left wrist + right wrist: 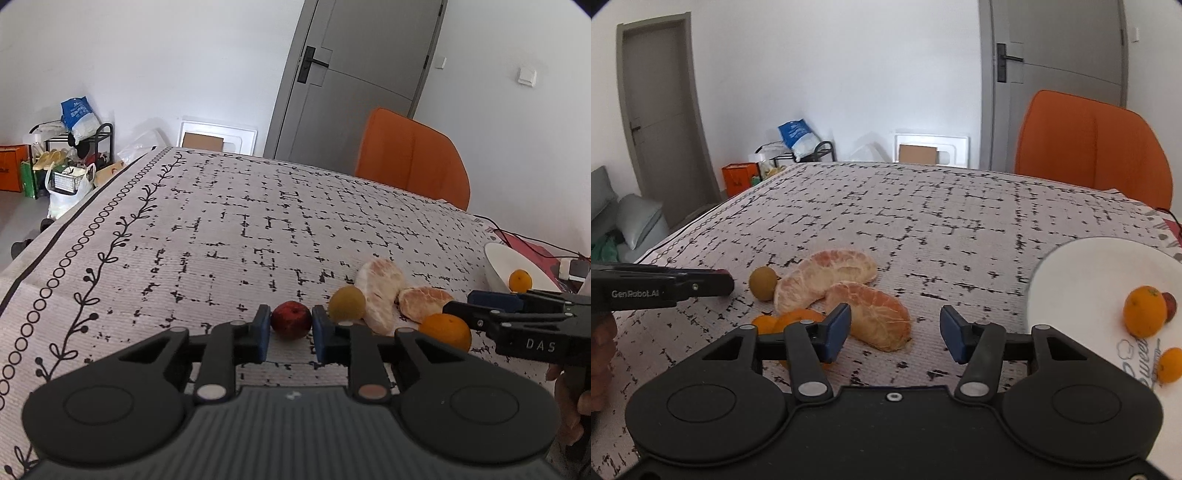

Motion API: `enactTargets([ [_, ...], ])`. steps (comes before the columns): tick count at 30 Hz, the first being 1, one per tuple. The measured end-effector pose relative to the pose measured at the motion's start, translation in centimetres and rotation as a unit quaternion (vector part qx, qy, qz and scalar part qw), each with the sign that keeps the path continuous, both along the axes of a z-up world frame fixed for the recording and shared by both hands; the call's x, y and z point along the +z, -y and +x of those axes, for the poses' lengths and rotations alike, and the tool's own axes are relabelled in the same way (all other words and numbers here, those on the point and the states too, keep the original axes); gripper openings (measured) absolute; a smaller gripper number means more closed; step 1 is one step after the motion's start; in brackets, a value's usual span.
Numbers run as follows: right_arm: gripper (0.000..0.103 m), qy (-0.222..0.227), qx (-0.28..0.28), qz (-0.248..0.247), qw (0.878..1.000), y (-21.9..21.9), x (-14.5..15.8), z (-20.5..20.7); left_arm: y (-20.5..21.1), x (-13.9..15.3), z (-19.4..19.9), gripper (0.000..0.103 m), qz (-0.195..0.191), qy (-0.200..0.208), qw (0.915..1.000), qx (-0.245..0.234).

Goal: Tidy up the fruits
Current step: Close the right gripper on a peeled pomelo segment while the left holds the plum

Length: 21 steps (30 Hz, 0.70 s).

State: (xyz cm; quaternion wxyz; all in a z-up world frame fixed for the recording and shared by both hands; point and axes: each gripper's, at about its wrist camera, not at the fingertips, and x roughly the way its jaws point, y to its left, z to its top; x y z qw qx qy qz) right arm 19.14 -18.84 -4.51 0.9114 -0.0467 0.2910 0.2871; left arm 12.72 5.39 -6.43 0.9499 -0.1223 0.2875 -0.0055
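My left gripper [291,325] has its blue pads against both sides of a small red fruit [291,319] on the tablecloth. A yellow-green round fruit [347,303] lies just right of it, also in the right wrist view [763,283]. Two peeled citrus halves [380,295] [424,302] and an orange [447,330] lie further right. My right gripper [894,330] is open and empty, low over the cloth beside a peeled half [871,314]. A white plate [1082,280] at right holds two oranges [1145,311] and a red fruit [1169,305].
The table is covered by a patterned cloth [240,229]. An orange chair [413,158] stands at the far edge. A grey door [354,74] and floor clutter [70,158] are beyond. Red cables [532,243] lie behind the plate.
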Motion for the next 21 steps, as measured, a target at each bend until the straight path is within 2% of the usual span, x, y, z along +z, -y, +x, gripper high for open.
enactTargets([
  [13,0.054,-0.004,0.032,-0.007,0.999,-1.4,0.3,1.4,-1.0,-0.1,0.0,0.022,-0.005,-0.001,1.0000,0.005],
  [16,0.054,-0.018,0.042,-0.011,0.999,-1.4,0.3,2.3,-1.2,-0.1,0.0,0.022,-0.005,-0.001,1.0000,0.007],
  [19,0.049,-0.029,0.053,-0.024,0.998,-1.3,0.5,2.8,-1.3,0.0,-0.1,0.022,-0.005,0.000,0.9999,0.011],
  [21,0.039,-0.041,0.063,-0.021,0.997,-0.9,0.5,2.7,-1.4,0.0,-0.1,0.022,-0.005,-0.001,0.9999,0.013],
])
